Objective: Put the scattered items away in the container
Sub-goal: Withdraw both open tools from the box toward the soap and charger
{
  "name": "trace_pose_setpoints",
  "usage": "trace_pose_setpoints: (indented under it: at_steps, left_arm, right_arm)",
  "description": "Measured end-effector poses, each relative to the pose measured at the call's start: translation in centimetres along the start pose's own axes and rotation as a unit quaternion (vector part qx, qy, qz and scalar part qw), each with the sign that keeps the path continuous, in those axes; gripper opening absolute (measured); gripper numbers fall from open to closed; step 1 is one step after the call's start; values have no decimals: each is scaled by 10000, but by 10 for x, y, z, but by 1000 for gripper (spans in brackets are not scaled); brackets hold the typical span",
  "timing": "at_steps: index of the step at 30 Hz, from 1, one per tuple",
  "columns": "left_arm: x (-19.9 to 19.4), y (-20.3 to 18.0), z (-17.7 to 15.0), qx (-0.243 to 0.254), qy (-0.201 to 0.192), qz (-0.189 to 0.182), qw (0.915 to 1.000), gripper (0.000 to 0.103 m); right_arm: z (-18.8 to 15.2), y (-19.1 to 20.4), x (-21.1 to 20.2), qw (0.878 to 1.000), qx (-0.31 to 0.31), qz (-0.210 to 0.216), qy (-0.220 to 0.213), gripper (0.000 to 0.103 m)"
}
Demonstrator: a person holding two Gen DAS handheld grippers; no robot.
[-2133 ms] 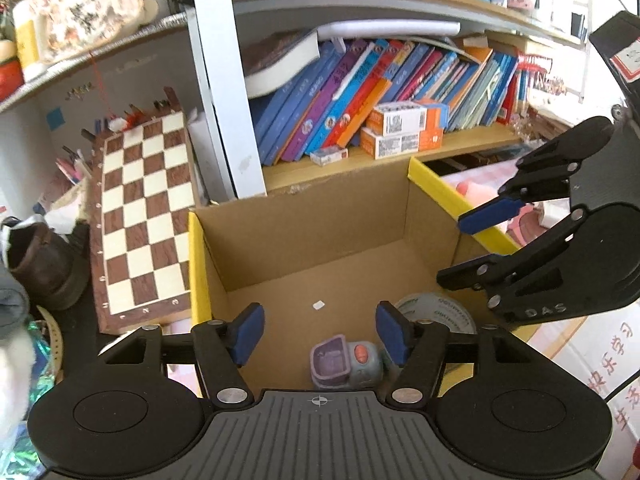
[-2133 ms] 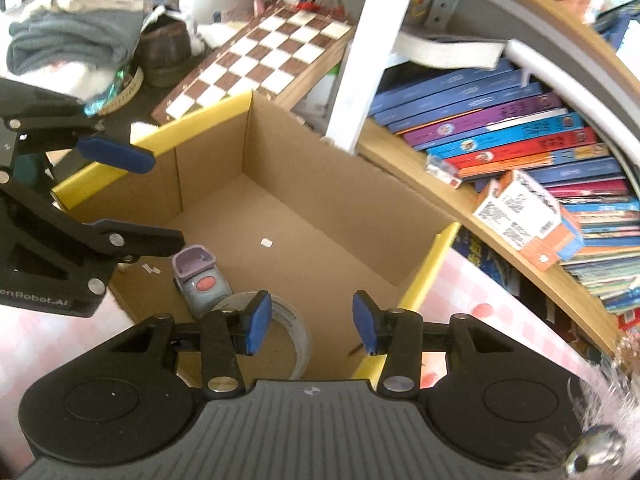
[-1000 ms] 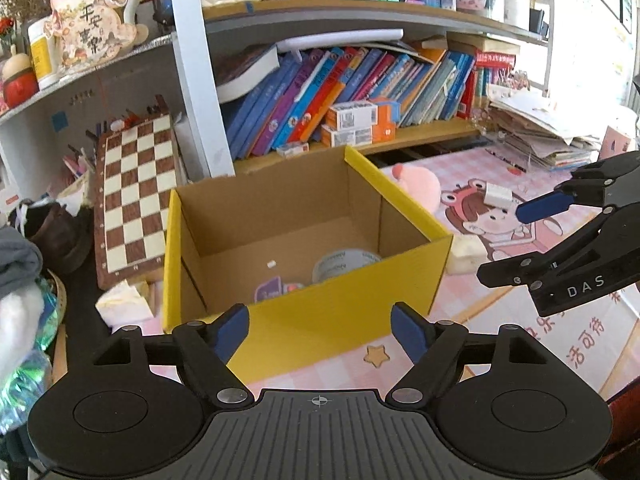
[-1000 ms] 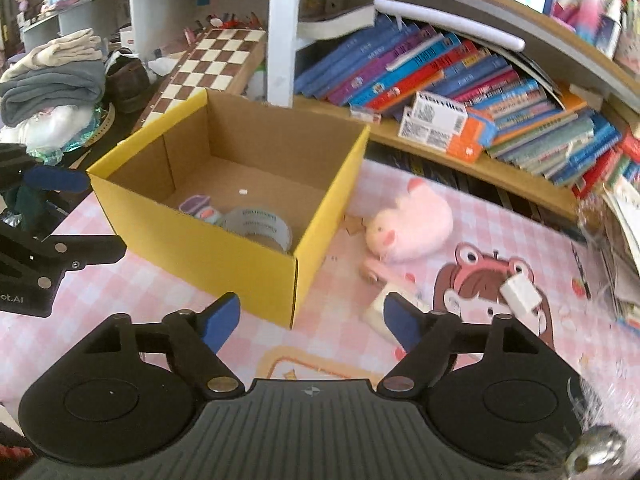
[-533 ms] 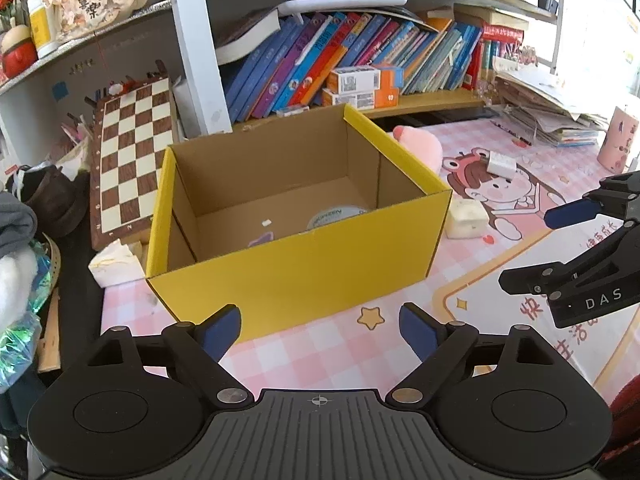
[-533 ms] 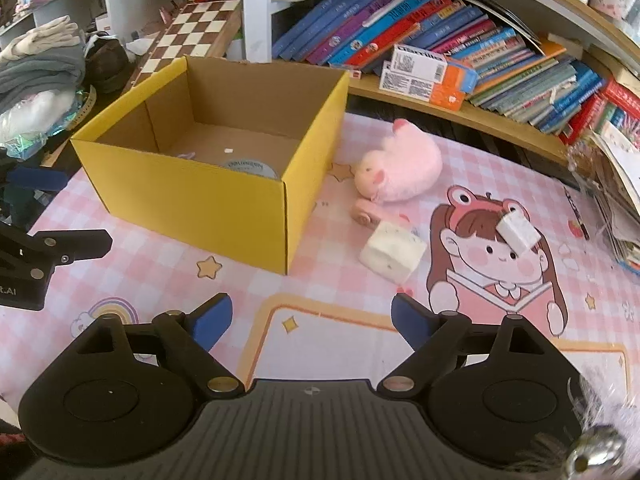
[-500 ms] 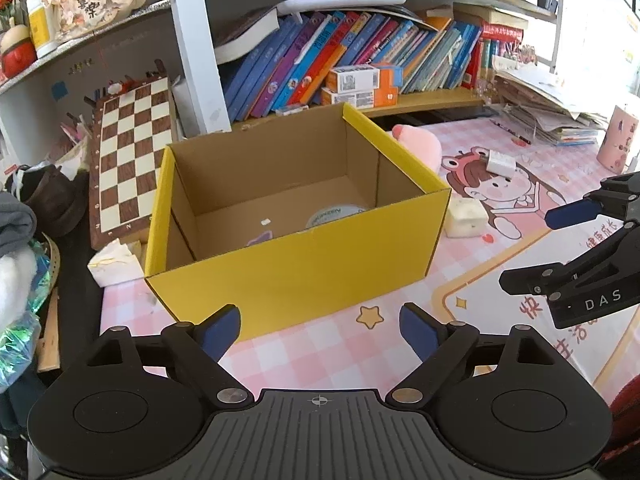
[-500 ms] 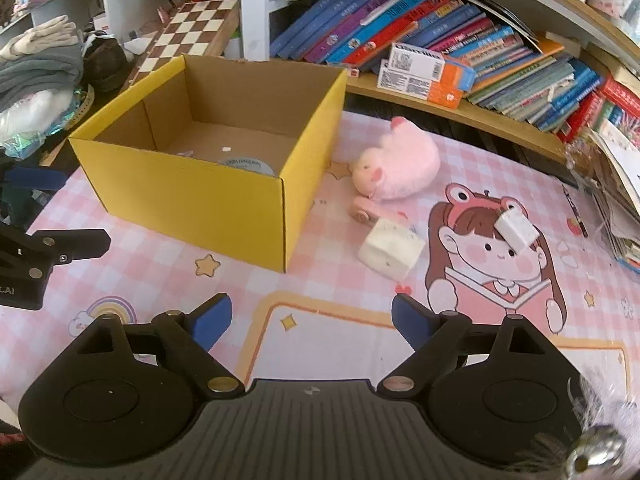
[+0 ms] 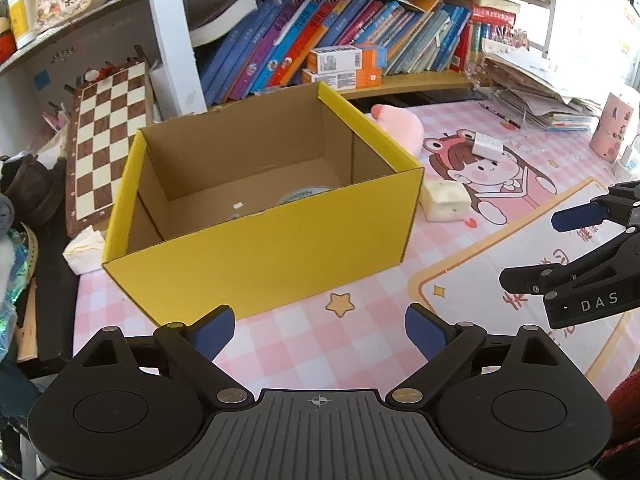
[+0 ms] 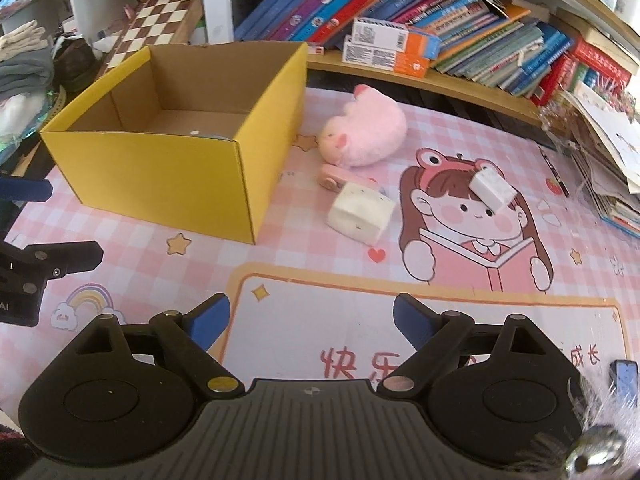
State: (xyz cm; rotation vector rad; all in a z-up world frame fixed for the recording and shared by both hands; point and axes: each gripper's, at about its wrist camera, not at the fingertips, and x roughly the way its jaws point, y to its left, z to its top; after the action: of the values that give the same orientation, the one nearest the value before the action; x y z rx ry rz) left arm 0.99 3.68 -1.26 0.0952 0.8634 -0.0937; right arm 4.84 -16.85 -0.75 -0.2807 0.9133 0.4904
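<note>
A yellow cardboard box [image 9: 256, 264] [image 10: 160, 168] stands open on the pink mat, with a tape roll [image 9: 304, 196] partly showing inside. To its right lie a pink plush [image 10: 364, 132], a small pink roller [image 10: 332, 172], a white block [image 10: 362, 212] and a small white box [image 10: 492, 190]. My left gripper [image 9: 320, 322] hovers in front of the box, its jaws opening with nothing between them. My right gripper [image 10: 311, 312] is open and empty over the mat, nearer me than the white block.
A chessboard [image 9: 106, 144] leans behind the box on the left. Shelves of books [image 10: 400, 12] run along the back. A paper stack [image 9: 540, 88] and a pink cup [image 9: 612, 128] sit at the far right. Crumpled tissue [image 9: 84, 248] lies left of the box.
Both grippers have drawn back from inside the box to in front of it and sunk lower. Their jaws stand wider. The purple toy and tape roll stay in the box.
</note>
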Motion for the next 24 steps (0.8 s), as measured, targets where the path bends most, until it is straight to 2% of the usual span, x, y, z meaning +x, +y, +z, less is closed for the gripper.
trace_pose_setpoints:
  at_steps: [24]
  left_arm:
    - [17,-57,21,-204,227,300,9991,95]
  right_arm:
    - [0,-63,16,9994,-167,296,79,90]
